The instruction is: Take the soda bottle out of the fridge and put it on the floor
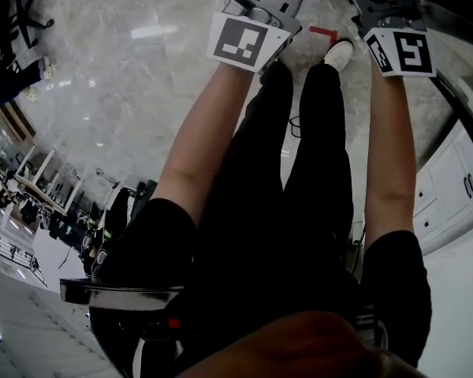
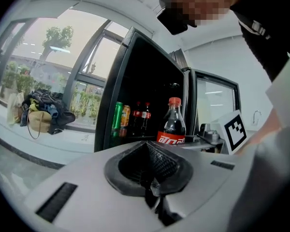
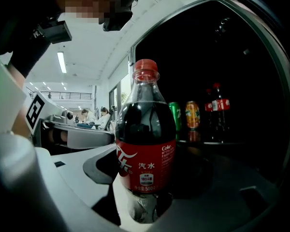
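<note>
A cola bottle [image 3: 146, 139] with a red cap and red label stands upright between the jaws of my right gripper [image 3: 145, 202], which is shut on its lower body. The left gripper view shows the same bottle [image 2: 174, 124] just outside the open black fridge [image 2: 145, 71]. My left gripper [image 2: 152, 190] is beside it on the left, its jaws shut on nothing. In the head view only the marker cubes of the left gripper [image 1: 240, 42] and right gripper [image 1: 402, 51] show at the top, past the person's forearms. The jaws are out of frame there.
On a shelf inside the fridge [image 3: 241, 57] stand a green can [image 3: 175, 115], an orange can [image 3: 192, 114] and two cola bottles [image 3: 217, 110]. Grey marble floor [image 1: 118, 77] lies below, with the person's legs and a white shoe [image 1: 339, 53]. White cabinets [image 1: 457, 187] stand right; bags [image 2: 43, 112] lie by the window.
</note>
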A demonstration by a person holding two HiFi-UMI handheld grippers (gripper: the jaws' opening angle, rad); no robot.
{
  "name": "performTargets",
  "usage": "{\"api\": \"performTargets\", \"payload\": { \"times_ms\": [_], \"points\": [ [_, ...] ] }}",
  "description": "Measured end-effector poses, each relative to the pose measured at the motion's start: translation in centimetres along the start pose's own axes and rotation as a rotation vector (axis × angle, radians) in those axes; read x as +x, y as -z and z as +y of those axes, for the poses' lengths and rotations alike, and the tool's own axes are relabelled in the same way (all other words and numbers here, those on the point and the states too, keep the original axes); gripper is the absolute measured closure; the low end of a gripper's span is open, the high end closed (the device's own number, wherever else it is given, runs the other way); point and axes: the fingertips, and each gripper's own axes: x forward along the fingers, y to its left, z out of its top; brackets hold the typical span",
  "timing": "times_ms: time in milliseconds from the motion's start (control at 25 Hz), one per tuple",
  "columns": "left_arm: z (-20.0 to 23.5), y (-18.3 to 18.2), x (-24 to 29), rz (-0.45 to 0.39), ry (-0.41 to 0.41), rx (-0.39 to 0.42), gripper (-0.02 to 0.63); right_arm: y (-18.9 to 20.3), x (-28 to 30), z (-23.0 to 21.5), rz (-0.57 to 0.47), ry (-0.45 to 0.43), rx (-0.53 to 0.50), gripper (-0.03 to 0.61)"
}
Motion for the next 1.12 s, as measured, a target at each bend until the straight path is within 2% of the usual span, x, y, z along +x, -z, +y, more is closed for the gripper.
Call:
{"api": "performTargets", "payload": {
  "times_ms": [120,280,400,760,920,1120],
  "points": [
    [0.4,3.7,-0.4,0.022,0.003,-0.008,0.612,4.7,-0.2,0.4,0.025,0.011,0.028,0.262],
    [0.7,9.1,-0.2,0.058,0.017,0.025,0.612,11.2,0.1,0.5,0.047,0.023,0.063,0.261],
    [1.3,13.2,-0.1,0.078,0.007,0.027,0.612,16.4,0.5,0.8,0.076,0.006,0.067,0.262],
    [2.8,29.1,0.7,0.188,0.009,0.012,0.612,31.5,2.3,0.4,0.163,-0.04,0.091,0.262],
    [3.8,34.0,1.5,0.226,0.04,-0.01,0.612,38.2,3.7,0.3,0.219,-0.084,0.103,0.261],
    [5.5,38.0,2.3,0.255,0.047,0.016,0.612,45.4,5.5,0.8,0.281,-0.125,0.093,0.262]
  ]
}}
